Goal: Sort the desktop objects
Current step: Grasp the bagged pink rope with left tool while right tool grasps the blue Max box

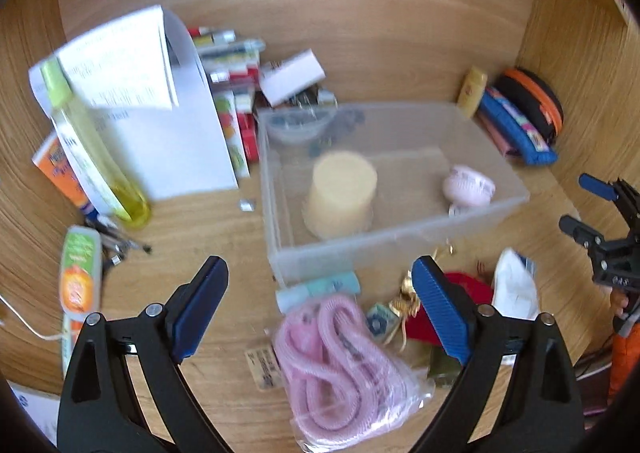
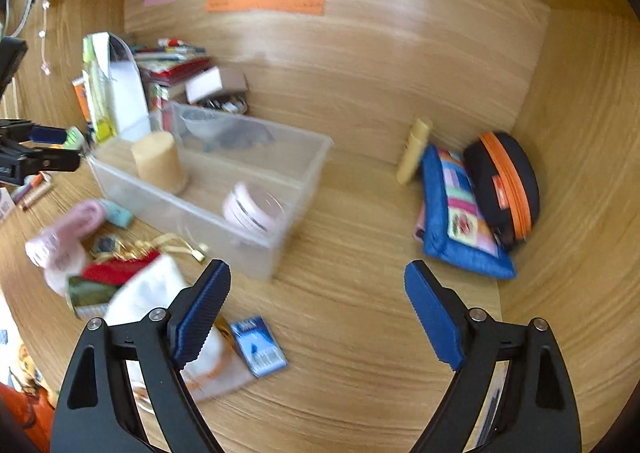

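A wooden desk [image 1: 400, 65] walled by wood panels holds the clutter. The left gripper [image 1: 320, 293] hangs spread wide and empty, a bagged pink cord [image 1: 332, 357] just below its fingers and a clear bin [image 1: 400, 237] ahead. The right gripper [image 2: 318, 293], equally wide and empty, frames bare wood; only its view shows the blue packet [image 2: 260, 345] beside its left finger.

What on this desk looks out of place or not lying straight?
The yellow bottle leans tilted against the white paper bag instead of standing. Behind the clear bin, small boxes lie in a loose, crooked heap. In front of the bin, the pink cord in its bag sits in a jumble of small things. Nothing looks spilled.
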Motion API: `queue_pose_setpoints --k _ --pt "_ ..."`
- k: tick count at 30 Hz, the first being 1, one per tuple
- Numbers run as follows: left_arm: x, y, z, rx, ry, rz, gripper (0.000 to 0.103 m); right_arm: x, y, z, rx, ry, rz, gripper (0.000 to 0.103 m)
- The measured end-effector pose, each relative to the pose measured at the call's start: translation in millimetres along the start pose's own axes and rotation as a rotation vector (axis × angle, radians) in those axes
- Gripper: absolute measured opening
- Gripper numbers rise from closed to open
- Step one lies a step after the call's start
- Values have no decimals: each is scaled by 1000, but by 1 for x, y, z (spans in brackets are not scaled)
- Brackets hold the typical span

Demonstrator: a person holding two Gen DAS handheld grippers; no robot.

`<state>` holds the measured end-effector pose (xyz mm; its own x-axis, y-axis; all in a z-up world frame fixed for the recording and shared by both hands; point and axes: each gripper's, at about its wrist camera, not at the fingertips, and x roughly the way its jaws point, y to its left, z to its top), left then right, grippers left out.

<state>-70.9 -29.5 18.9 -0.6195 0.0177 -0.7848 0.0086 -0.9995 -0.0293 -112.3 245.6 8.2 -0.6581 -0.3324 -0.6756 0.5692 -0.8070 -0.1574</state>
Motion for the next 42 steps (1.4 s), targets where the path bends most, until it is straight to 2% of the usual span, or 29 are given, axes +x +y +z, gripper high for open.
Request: queue_pose_setpoints --k 10,14,20,25,29,31,34,35,38,40,42 --pt "35 -1 -38 -29 130 -39 94 38 6 -38 -90 142 3 87" --pt "36 5 -49 -46 149 -43 94 47 9 -46 -90 180 49 87" --pt "35 9 -60 -57 163 -50 94 51 14 -49 -122 181 52 87" --pt "35 11 -62 -64 180 -85 94 60 12 -46 -107 186 93 84" --pt "43 12 -55 -71 196 -118 96 69 9 -43 -82 199 135 71" --pt "49 14 -51 -87 211 -136 96 73 8 -41 -72 203 142 69" --pt "52 8 -50 -56 205 -106 97 75 10 -38 -64 200 154 59" --pt "53 5 -50 -39 191 -93 97 75 10 -38 -61 197 158 53" --pt "53 1 -52 -12 148 -76 96 74 10 -39 -48 183 153 26" --pt "52 2 -52 -6 129 -66 85 74 11 -39 -47 182 148 25" --pt "50 5 -52 -5 124 -64 69 74 12 -41 -45 177 137 25"
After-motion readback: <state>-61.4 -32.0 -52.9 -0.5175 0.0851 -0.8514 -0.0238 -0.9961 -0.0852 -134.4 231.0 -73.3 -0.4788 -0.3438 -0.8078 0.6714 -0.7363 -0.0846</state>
